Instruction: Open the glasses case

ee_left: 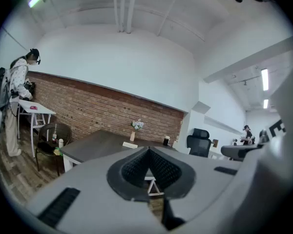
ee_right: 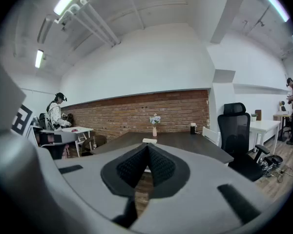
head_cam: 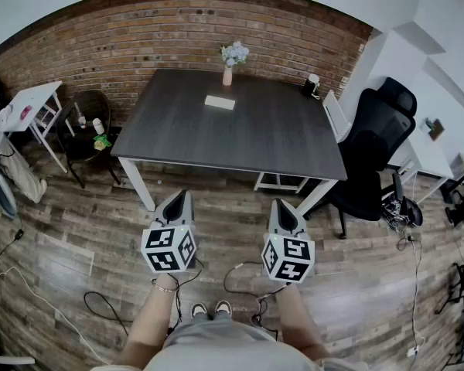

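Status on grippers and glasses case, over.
Left gripper shut, empty; right gripper the same. Glasses case flat on the table, far ahead, untouched. Vase behind it, apart.

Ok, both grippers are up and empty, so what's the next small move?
Probably step up to the dark table and reach toward the glasses case. It lies flat near the far edge by the flower vase, while the left gripper and right gripper are shut, empty, over the floor, short of the table.

The pale grey, wedge-shaped left tongs (head_cam: 183, 195) and right tongs (head_cam: 281, 204) have black ribbed pads (ee_left: 135, 168) and each a white cube (head_cam: 168, 247) with black square markers; the person wears a thin bracelet (head_cam: 165, 288), a grey garment (head_cam: 216, 348) and, at 6 o'clock, white-toed shoes (head_cam: 210, 309).
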{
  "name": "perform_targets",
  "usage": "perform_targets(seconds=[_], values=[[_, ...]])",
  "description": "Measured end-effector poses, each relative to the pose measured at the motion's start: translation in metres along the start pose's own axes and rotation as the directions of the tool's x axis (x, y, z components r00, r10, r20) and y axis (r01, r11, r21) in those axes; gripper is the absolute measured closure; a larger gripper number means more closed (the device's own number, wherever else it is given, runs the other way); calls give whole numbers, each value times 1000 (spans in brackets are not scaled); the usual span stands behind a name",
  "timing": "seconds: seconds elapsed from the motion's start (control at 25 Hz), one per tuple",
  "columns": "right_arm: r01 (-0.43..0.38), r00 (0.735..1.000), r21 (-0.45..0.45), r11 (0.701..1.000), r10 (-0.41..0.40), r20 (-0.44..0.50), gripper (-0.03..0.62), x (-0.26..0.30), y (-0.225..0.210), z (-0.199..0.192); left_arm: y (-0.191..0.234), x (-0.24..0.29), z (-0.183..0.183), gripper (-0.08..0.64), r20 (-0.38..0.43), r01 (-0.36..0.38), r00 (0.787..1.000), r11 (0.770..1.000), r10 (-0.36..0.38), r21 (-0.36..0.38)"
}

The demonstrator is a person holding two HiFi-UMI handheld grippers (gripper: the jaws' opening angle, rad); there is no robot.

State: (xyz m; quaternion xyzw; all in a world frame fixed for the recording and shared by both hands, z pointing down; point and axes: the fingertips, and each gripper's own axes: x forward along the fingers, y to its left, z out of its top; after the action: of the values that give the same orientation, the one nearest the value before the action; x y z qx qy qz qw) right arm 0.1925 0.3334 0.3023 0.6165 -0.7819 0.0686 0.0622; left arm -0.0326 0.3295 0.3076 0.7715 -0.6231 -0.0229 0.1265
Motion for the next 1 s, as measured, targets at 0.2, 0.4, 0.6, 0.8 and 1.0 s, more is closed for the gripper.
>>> perform_targets(seconds=[0.2, 0.4, 0.6, 0.8, 1.0], values=[[7, 1000, 23, 1000, -7, -13, 592, -15, -6, -3, -3, -12, -7, 561, -22, -18, 1000, 1000, 18, -17], [-6, 1000, 27, 1000, 6, -13, 592, -19, -2, -5, -1, -19, -8, 561, -20, -34, 999, 999, 33, -24], [-36, 999, 48, 998, 37, -21, 591, -21, 3, -7, -6, -22, -5, 561, -11, -32, 999, 999, 31, -16], [-39, 999, 56, 998, 40, -9, 588, -20, -1, -5, -11, -21, -2, 561, -11, -24, 1000, 1000, 24, 1], [-44, 999, 44, 998, 45, -13, 486, -19, 3, -8, -8, -23, -5, 561, -13, -25, 1000, 1000, 25, 2]])
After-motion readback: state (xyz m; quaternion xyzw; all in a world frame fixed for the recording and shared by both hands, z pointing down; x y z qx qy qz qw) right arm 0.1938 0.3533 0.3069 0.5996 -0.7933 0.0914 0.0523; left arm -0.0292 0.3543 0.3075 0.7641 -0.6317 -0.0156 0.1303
